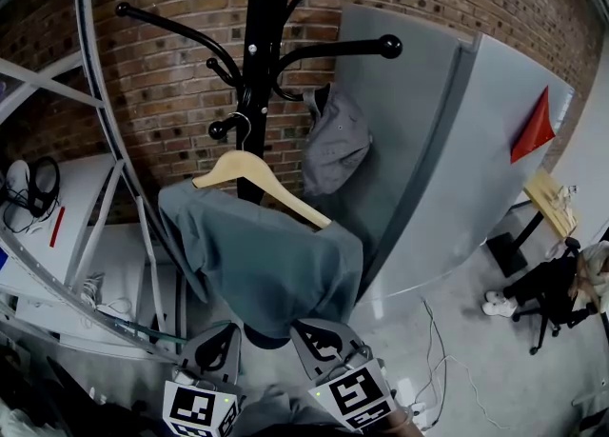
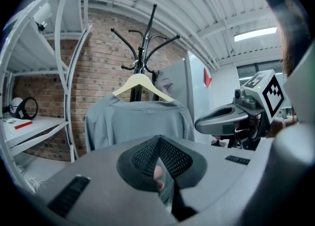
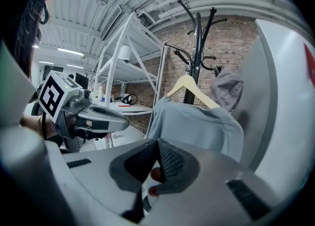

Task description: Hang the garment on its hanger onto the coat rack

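Grey garment on the rack, just above my closed tongs.
My left tongs (image 1: pixel 215 353) and right tongs (image 1: pixel 322 340) sit pinched together, empty, at the frame's bottom. Above them, at centre, the soft, creased grey garment (image 1: pixel 266 264) drapes a pale wooden hanger (image 1: pixel 255 176) against the black metal coat rack (image 1: pixel 259 45). Only the head view shows the thin cable (image 1: pixel 445 366) on the floor (image 1: pixel 495 359).

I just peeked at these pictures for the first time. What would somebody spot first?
First comes the grey-blue garment on its wooden hanger, hanging from the tall black coat rack in front of the brick wall in the middle. Next is a bright red triangle on the grey panel at the right. At the bottom, the left tool and right tool sit closed, just below the garment.
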A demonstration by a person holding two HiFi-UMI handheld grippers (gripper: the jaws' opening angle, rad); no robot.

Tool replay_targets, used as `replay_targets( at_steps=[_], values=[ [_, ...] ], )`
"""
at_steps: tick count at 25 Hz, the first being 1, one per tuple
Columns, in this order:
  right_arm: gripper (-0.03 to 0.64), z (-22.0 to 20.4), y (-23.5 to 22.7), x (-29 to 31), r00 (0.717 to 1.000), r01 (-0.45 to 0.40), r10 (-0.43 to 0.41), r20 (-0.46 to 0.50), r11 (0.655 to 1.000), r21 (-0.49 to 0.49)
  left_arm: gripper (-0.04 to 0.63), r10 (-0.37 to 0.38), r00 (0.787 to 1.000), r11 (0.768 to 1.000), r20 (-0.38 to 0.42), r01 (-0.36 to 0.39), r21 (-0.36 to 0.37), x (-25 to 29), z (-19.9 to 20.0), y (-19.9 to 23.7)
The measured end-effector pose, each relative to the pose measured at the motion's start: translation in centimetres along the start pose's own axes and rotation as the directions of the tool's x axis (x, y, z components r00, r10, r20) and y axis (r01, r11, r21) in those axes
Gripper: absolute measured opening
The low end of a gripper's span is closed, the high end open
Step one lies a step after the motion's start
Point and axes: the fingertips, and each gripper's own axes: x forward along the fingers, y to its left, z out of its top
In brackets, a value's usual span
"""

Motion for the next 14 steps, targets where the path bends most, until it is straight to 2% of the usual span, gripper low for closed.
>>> replay_targets(
  at_steps=[7, 14],
  values=[
    [0.021, 0.1, 0.0, 0.7, 1.000, -0.003, 0.003, -0.003, 1.000, 0.003, 0.003, 0.037, 0.993, 0.996, 0.113, -0.028, -0.079, -0.1, 1.5, 1.3],
    [0.021, 0.2, -0.1, 1.1, 1.000, -0.017, 0.017, -0.009, 1.000, 0.009, 0.003, 0.031, 0.994, 0.995, 0.103, -0.020, -0.099, 0.2, 1.2, 2.0]
  ],
)
